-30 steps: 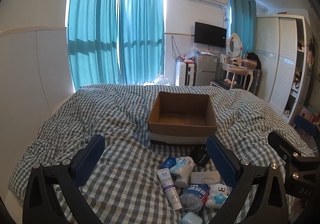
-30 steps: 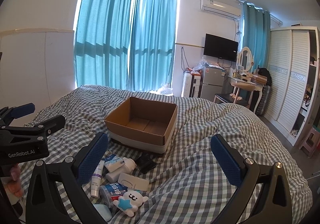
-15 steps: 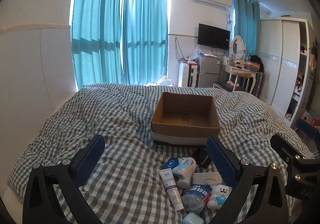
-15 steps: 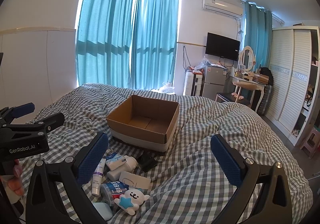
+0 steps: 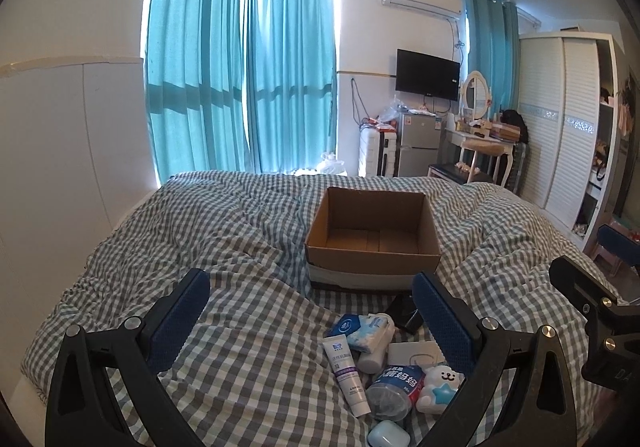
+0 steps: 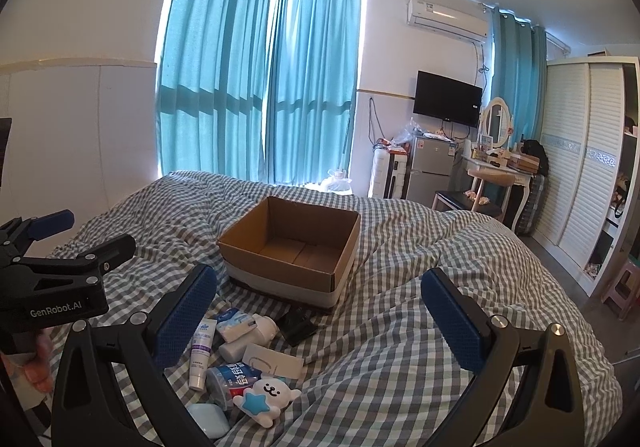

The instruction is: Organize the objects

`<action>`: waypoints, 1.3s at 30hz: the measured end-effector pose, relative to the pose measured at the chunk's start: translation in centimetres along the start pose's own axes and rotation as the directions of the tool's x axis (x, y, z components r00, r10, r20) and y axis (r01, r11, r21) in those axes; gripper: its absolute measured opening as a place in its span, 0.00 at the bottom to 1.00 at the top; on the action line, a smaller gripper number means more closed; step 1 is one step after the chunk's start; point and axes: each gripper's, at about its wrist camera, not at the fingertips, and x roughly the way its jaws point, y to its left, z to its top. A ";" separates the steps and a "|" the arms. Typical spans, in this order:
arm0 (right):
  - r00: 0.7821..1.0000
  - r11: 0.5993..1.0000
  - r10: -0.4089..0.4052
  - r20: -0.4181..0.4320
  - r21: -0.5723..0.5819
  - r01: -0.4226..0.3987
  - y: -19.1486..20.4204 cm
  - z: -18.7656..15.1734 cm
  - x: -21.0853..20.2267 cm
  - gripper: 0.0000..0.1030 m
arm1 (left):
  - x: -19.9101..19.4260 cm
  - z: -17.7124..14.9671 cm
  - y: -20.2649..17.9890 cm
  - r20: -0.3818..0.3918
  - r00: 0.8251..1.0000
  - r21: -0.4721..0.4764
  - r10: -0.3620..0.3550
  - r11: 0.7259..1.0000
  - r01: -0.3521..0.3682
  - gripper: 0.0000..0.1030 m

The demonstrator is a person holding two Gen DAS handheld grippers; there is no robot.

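Sitting on the checked bed [image 5: 248, 255], 1 cardboard box [image 5: 372, 243] holds nothing. Near it lie 1 tube [image 5: 345, 371], 1 bottle [image 5: 394, 387], 1 bear toy [image 5: 438, 387], 1 card [image 6: 274, 363]. Both the left gripper [image 5: 310, 311] and right gripper [image 6: 320, 307] hover with jaws wide apart. Only the right view shows the left gripper's side.

Empty cardboard box [image 5: 373, 237] on bed [image 5: 248, 231]

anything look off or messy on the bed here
Nothing is spilled or damaged. The small items, like the tube, bottle and bear toy, lie jumbled beside the empty cardboard box, and the quilt is rumpled.
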 end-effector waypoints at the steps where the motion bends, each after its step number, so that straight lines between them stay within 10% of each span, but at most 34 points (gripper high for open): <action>1: 1.000 1.000 0.001 -0.003 -0.003 -0.002 0.0 -0.1 0.0 1.00 | 0.0 -0.1 0.0 0.000 1.000 0.001 0.001 1.000 -0.001 1.00; 15: 0.979 0.996 0.076 -0.192 -0.041 -0.085 0.7 -4.5 4.1 1.00 | 3.8 -3.7 0.1 -0.154 0.987 0.034 0.053 0.998 -0.049 1.00; 32: 0.813 0.947 0.185 -0.552 -0.123 -0.298 5.7 -13.6 11.8 0.73 | 8.3 -7.8 -0.4 -0.309 0.950 0.055 0.046 0.998 -0.030 1.00; 39: 0.859 0.955 0.199 -0.471 -0.106 -0.279 3.9 -11.6 10.2 0.59 | 10.6 -8.5 -1.0 -0.368 0.929 0.057 0.030 0.998 -0.010 0.99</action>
